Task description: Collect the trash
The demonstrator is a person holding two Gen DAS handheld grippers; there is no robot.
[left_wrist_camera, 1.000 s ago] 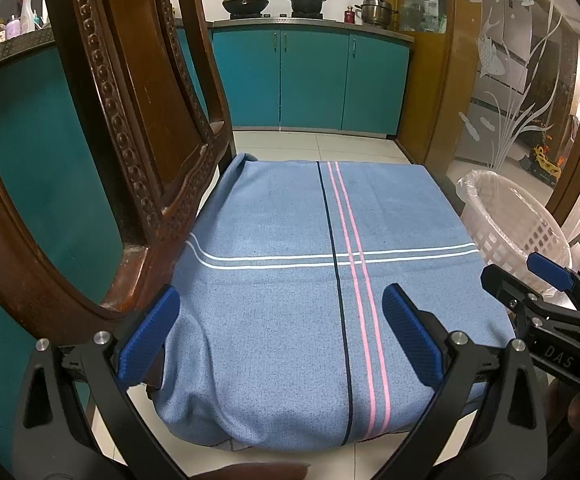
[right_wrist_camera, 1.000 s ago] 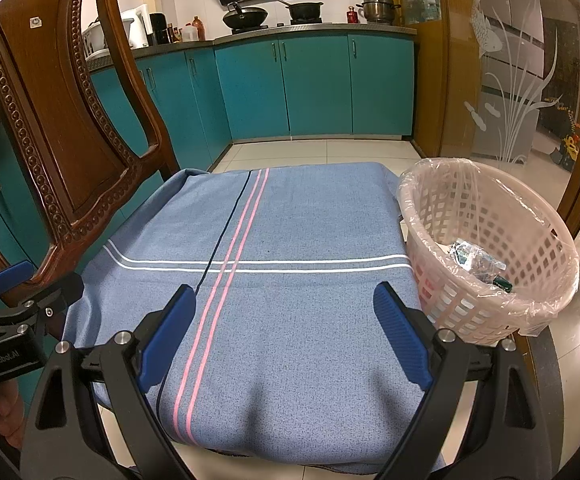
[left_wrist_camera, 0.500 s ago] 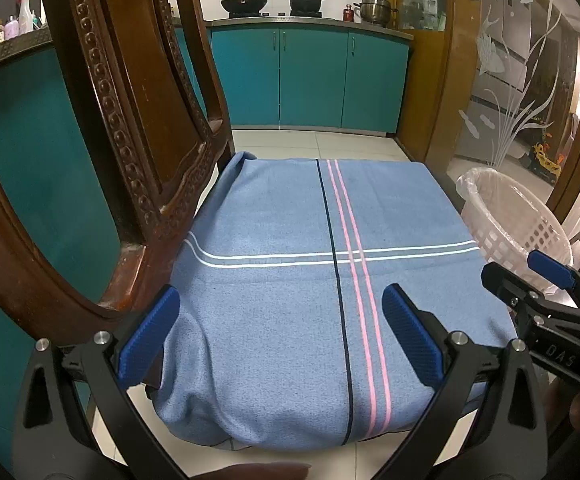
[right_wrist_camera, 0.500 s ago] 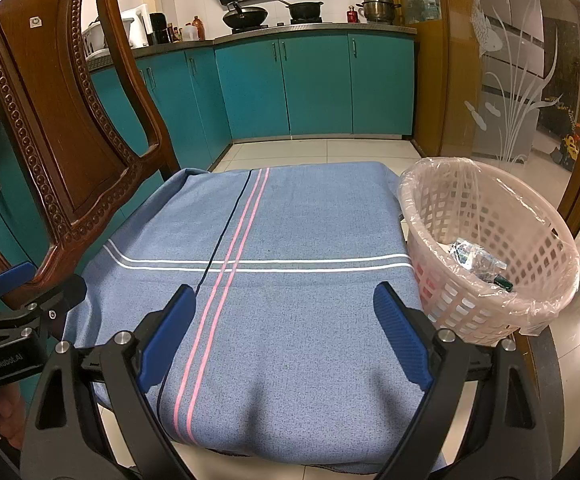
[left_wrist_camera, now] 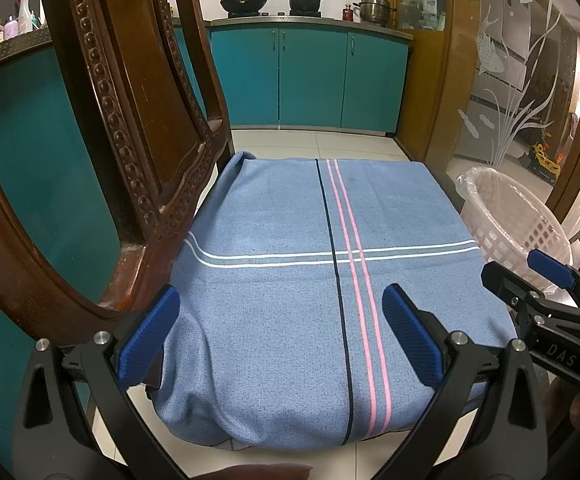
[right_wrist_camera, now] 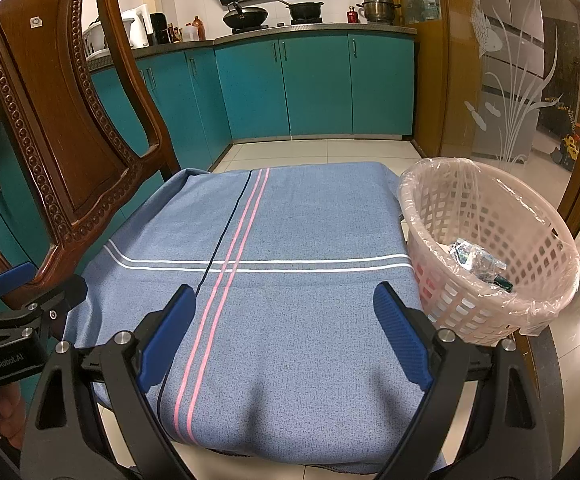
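A pink lattice basket [right_wrist_camera: 486, 256] lined with a clear bag stands to the right of a seat covered by a blue striped cloth [right_wrist_camera: 290, 272]. Crumpled clear plastic trash [right_wrist_camera: 476, 260] lies in the basket's bottom. The basket [left_wrist_camera: 506, 220] shows at the right of the left wrist view too. My left gripper [left_wrist_camera: 277, 336] hovers open over the near part of the cloth, nothing between its blue pads. My right gripper [right_wrist_camera: 285, 336] is open as well, empty, above the cloth's near edge, left of the basket. No loose trash shows on the cloth.
A carved wooden chair back [right_wrist_camera: 61, 128] rises at the left, close to the left gripper. Teal kitchen cabinets [right_wrist_camera: 314, 88] with pots on the counter line the far wall. A frosted glass door [right_wrist_camera: 506, 64] stands behind the basket. Pale floor tiles [right_wrist_camera: 314, 156] lie beyond the seat.
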